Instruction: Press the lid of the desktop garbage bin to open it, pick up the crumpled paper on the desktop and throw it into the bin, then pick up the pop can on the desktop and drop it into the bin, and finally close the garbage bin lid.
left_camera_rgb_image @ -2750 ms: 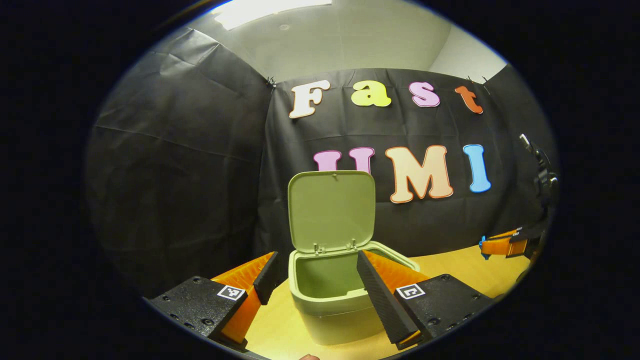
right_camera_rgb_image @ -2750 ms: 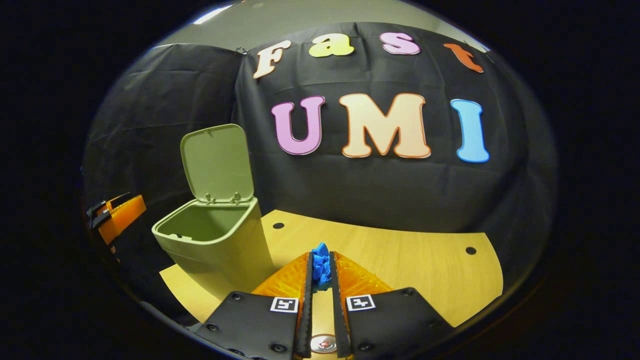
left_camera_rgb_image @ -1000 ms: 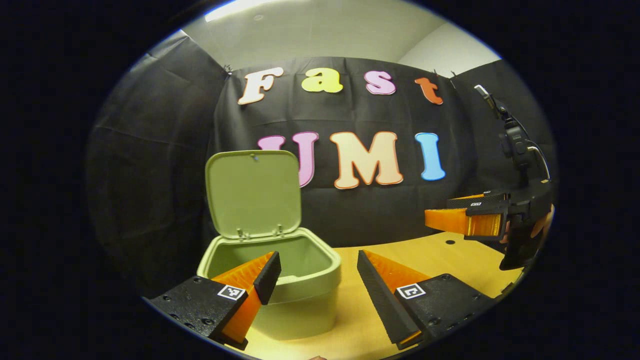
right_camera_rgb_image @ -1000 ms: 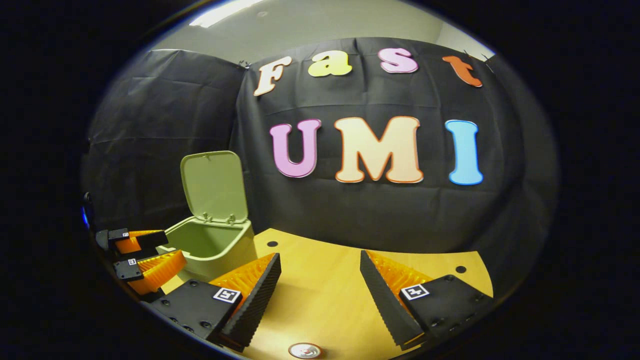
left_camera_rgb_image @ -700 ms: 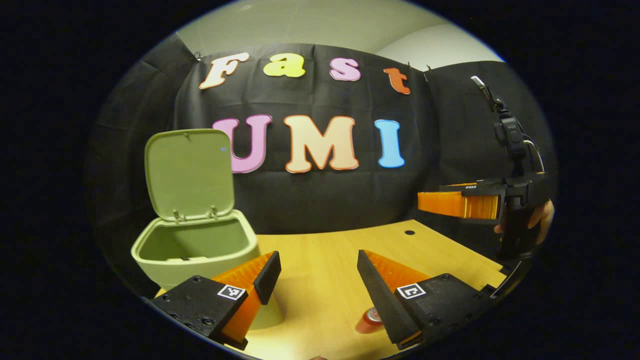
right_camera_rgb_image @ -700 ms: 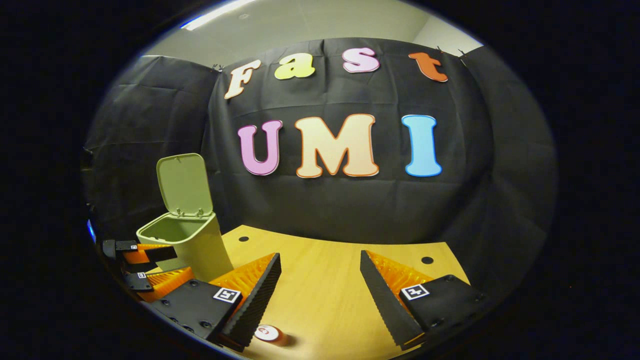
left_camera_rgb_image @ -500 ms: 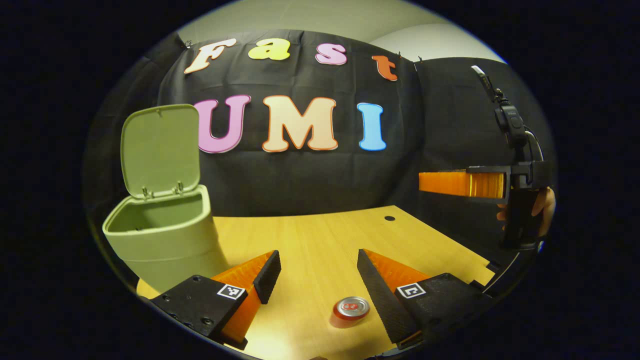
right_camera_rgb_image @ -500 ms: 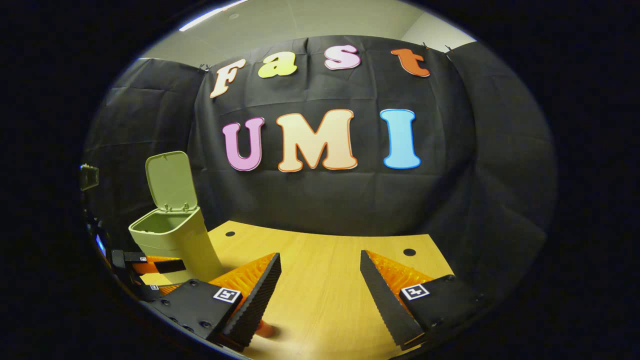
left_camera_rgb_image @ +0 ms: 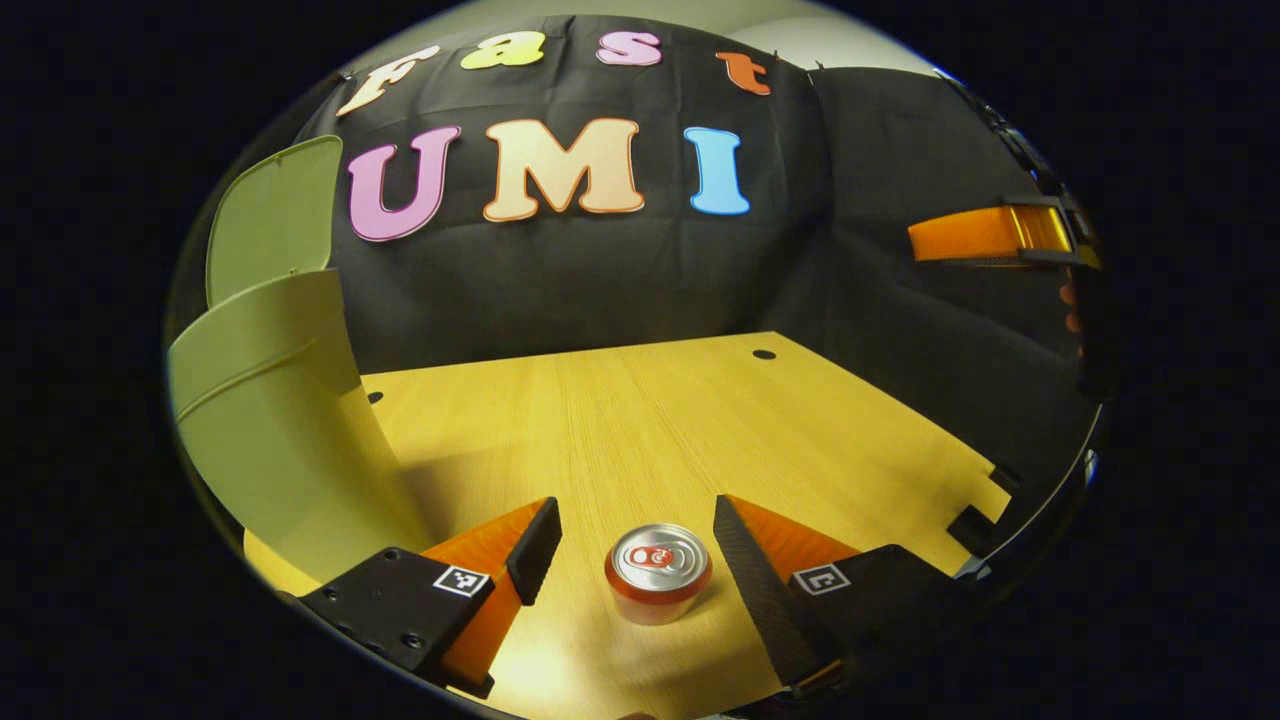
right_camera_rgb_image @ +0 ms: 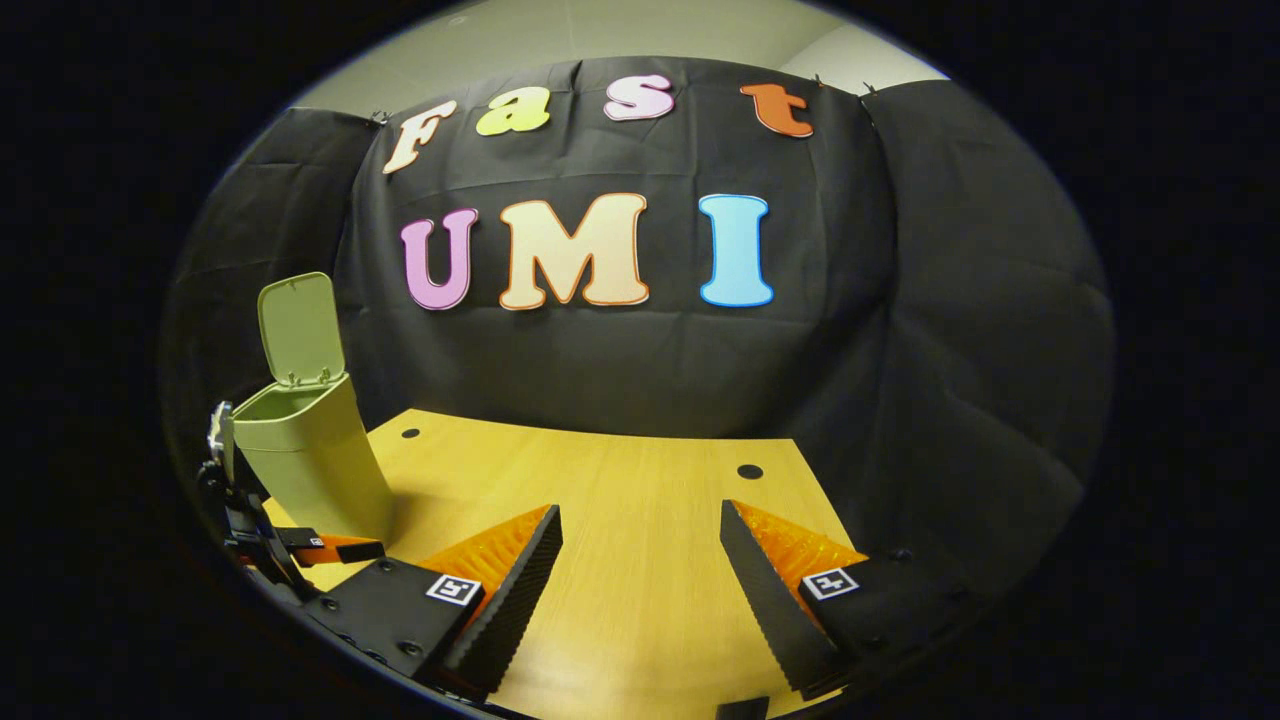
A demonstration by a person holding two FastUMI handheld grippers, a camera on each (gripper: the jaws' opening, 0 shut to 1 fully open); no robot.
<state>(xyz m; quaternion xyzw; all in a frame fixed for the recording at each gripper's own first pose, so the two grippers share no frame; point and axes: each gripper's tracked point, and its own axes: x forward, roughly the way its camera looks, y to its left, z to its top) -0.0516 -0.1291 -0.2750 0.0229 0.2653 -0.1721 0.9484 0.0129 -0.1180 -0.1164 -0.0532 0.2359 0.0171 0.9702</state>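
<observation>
A red pop can [left_camera_rgb_image: 658, 573] with a silver top stands upright on the wooden desktop [left_camera_rgb_image: 640, 420], between the spread fingers of my open left gripper [left_camera_rgb_image: 632, 535]; neither finger touches it. The pale green bin [left_camera_rgb_image: 270, 420] rises at the left of the left gripper view, its lid [left_camera_rgb_image: 270, 215] standing open. In the right gripper view the bin [right_camera_rgb_image: 310, 455] stands at the far left with its lid [right_camera_rgb_image: 298, 328] up. My right gripper [right_camera_rgb_image: 640, 545] is open above bare desktop and holds nothing. The right gripper [left_camera_rgb_image: 990, 233] also shows high at the right of the left gripper view.
The black cloth wall [right_camera_rgb_image: 640, 350] closes the back and sides of the desktop. Small round holes [right_camera_rgb_image: 749, 471] mark the desktop near the wall. The desktop's right edge [left_camera_rgb_image: 985, 490] has notches. The left gripper [right_camera_rgb_image: 300, 545] shows low beside the bin in the right gripper view.
The right gripper let go of the blue crumpled paper and pulled away from the bin. My left gripper swung right and down from the bin to the pop can, which now sits between its fingers.
</observation>
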